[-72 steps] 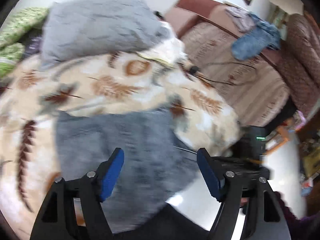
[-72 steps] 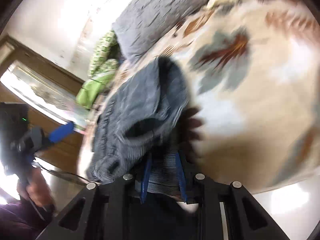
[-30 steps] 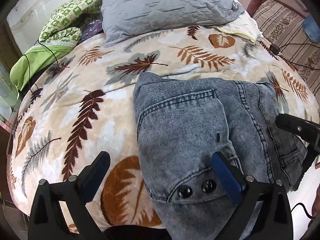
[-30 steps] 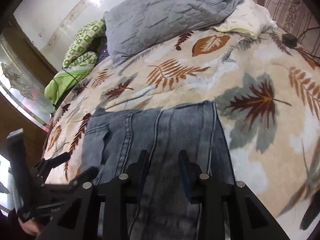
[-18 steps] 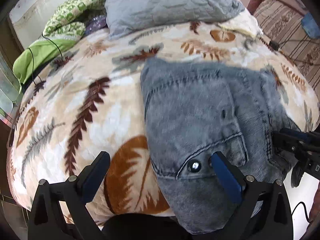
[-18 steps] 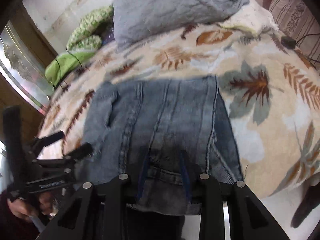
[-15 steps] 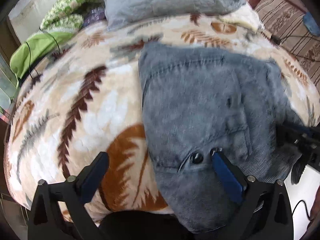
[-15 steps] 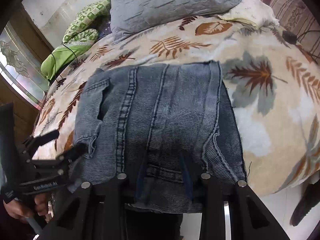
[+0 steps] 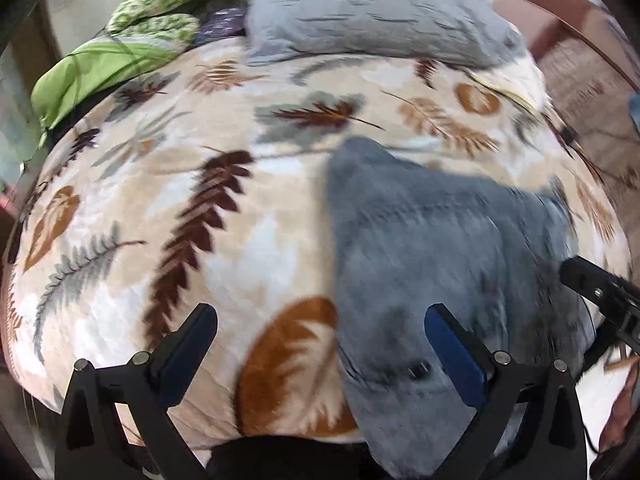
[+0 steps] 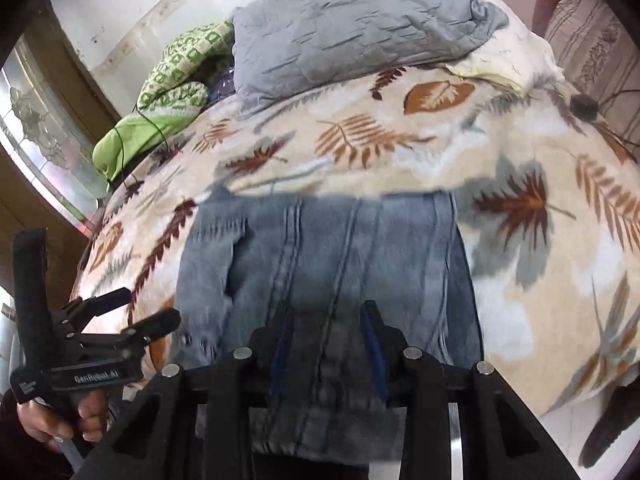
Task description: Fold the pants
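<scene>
Folded grey-blue jeans (image 9: 420, 256) lie flat on the leaf-print blanket (image 9: 208, 208), their near end hanging over the bed's front edge. My left gripper (image 9: 320, 340) is open wide above that edge; its right finger is over the jeans' left part and its left finger is over bare blanket. In the right wrist view the jeans (image 10: 340, 248) stretch away from my right gripper (image 10: 326, 344), whose fingers stand a little apart above the near end with no cloth pinched. The left gripper (image 10: 132, 316) shows at the left, held by a hand (image 10: 60, 420). The right gripper's body (image 9: 600, 292) shows at the jeans' right side.
A grey pillow (image 10: 352, 28) lies at the head of the bed, with green bedding (image 10: 160, 108) to its left and a cream cloth (image 10: 516, 60) to its right. A striped sofa (image 10: 596, 48) stands at the right. A black cable and plug (image 10: 584, 104) lie near the bed's right edge.
The left gripper has shifted left, so the jeans now sit further right in its view. The right gripper has drawn back a little from the jeans. The jeans stay flat.
</scene>
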Demonstrator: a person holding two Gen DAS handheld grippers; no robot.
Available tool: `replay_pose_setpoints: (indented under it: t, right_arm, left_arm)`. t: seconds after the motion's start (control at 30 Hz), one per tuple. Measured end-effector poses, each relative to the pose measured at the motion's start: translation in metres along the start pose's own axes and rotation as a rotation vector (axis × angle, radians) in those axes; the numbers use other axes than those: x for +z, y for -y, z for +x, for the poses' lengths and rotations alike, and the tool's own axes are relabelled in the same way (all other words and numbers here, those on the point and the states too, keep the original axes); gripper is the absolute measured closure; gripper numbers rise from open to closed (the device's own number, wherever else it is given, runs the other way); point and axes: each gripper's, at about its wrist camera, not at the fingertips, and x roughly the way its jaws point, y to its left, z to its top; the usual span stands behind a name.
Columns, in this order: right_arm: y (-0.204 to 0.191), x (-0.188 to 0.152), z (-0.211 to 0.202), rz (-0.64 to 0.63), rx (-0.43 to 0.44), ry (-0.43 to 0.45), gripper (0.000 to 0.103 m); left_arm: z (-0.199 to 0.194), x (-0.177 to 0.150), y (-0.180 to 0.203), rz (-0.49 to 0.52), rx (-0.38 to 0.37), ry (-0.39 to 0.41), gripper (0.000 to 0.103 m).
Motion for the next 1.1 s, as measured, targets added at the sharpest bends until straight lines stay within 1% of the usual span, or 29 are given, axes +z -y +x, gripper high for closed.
replay_pose_setpoints:
  t: [0.1, 0.13, 0.17, 0.2, 0.23, 0.3, 0.37, 0.43, 0.5, 0.57, 0.6, 0.73, 0.87, 0.93, 1.03, 1.1]
  right_arm:
    - [-0.005, 0.014, 0.008, 0.019, 0.034, 0.019, 0.065]
    - [-0.007, 0.017, 0.011, 0.020, 0.035, 0.023, 0.062]
    - [-0.009, 0.019, 0.016, 0.019, 0.035, 0.027, 0.051]
    - [-0.011, 0.021, 0.020, 0.018, 0.035, 0.033, 0.047]
    - [-0.013, 0.023, 0.025, 0.012, 0.034, 0.039, 0.045]
    - [-0.015, 0.024, 0.039, -0.006, 0.013, 0.022, 0.045]
    - [-0.016, 0.021, 0.057, -0.027, -0.007, -0.034, 0.045]
    - [-0.018, 0.016, 0.064, -0.062, -0.023, -0.027, 0.045]
    - [-0.021, 0.015, 0.064, -0.090, -0.031, -0.026, 0.045]
    - [-0.018, 0.016, 0.062, -0.082, -0.013, -0.031, 0.045]
    - [-0.014, 0.018, 0.057, -0.058, 0.012, -0.028, 0.045]
    - [0.002, 0.018, 0.035, 0.031, 0.087, 0.005, 0.045]
    - [0.012, 0.012, 0.011, 0.041, 0.046, 0.043, 0.045]
    - [0.019, 0.009, 0.002, 0.050, 0.042, 0.051, 0.045]
    - [0.031, 0.001, -0.011, 0.058, 0.008, 0.059, 0.045]
    - [0.038, -0.004, -0.018, 0.060, -0.010, 0.062, 0.045]
  left_arm:
    - [0.009, 0.010, -0.004, -0.012, 0.028, -0.001, 0.000]
    - [0.014, 0.013, -0.003, -0.010, 0.039, -0.011, 0.000]
    - [0.018, 0.016, -0.002, -0.010, 0.047, -0.018, 0.000]
    - [0.023, 0.019, 0.001, -0.012, 0.050, -0.024, 0.000]
    - [0.026, 0.021, 0.002, -0.013, 0.047, -0.026, 0.000]
    - [0.035, 0.024, 0.008, -0.011, 0.049, -0.040, 0.000]
    - [0.049, 0.025, 0.012, 0.003, 0.061, -0.068, 0.000]
    - [0.061, 0.025, 0.014, 0.018, 0.063, -0.100, 0.000]
    - [0.064, 0.026, 0.013, 0.000, 0.047, -0.111, 0.000]
    - [0.060, 0.027, 0.011, 0.000, 0.040, -0.113, 0.000]
    - [0.056, 0.027, 0.011, 0.007, 0.041, -0.104, 0.000]
    - [0.034, 0.021, 0.007, 0.017, 0.052, -0.049, 0.000]
    - [0.012, 0.011, 0.003, 0.022, 0.034, -0.007, 0.000]
    - [0.004, 0.003, 0.003, 0.033, 0.029, -0.002, 0.000]
    - [-0.006, -0.011, 0.002, 0.056, 0.039, 0.008, 0.000]
    - [-0.013, -0.018, 0.001, 0.060, 0.032, 0.021, 0.000]
